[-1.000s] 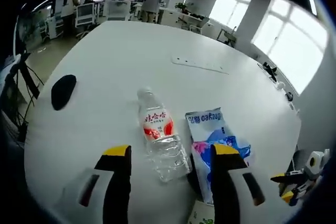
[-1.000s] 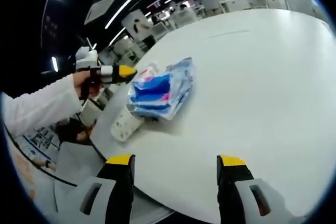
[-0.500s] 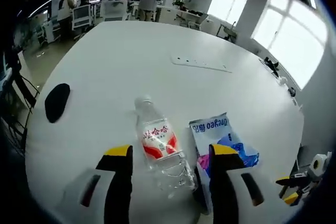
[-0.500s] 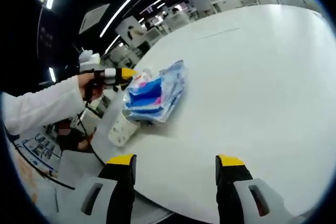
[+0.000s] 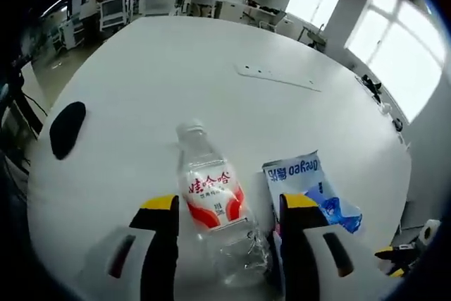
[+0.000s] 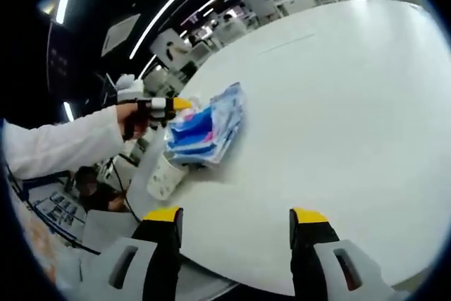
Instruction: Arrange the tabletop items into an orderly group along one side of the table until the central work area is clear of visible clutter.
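- The left gripper (image 5: 225,206) has its jaws wide apart, one on each side of a clear water bottle (image 5: 215,206). I cannot tell if they touch it. They hold nothing tight.
- The water bottle lies on its side on the white table (image 5: 176,75). It has a red and white label, and its cap points away from the camera.
- Just beside the bottle lies a blue and white snack bag (image 5: 310,188), flat on the table, near the table's edge.
- The left gripper view also shows a black oval thing (image 5: 65,128) far off near another edge, and a flat white strip (image 5: 278,79) in the middle of the table.
- The right gripper (image 6: 236,220) is open and holds nothing. It hangs near the table's edge, well apart from the things.
- The right gripper view sees the snack bag (image 6: 204,128) from the other side. It also shows a white paper cup (image 6: 165,177) lying next to the bag.
- In that view a hand (image 6: 134,119) in a white sleeve (image 6: 60,149) holds the left gripper (image 6: 173,104) by the bag.
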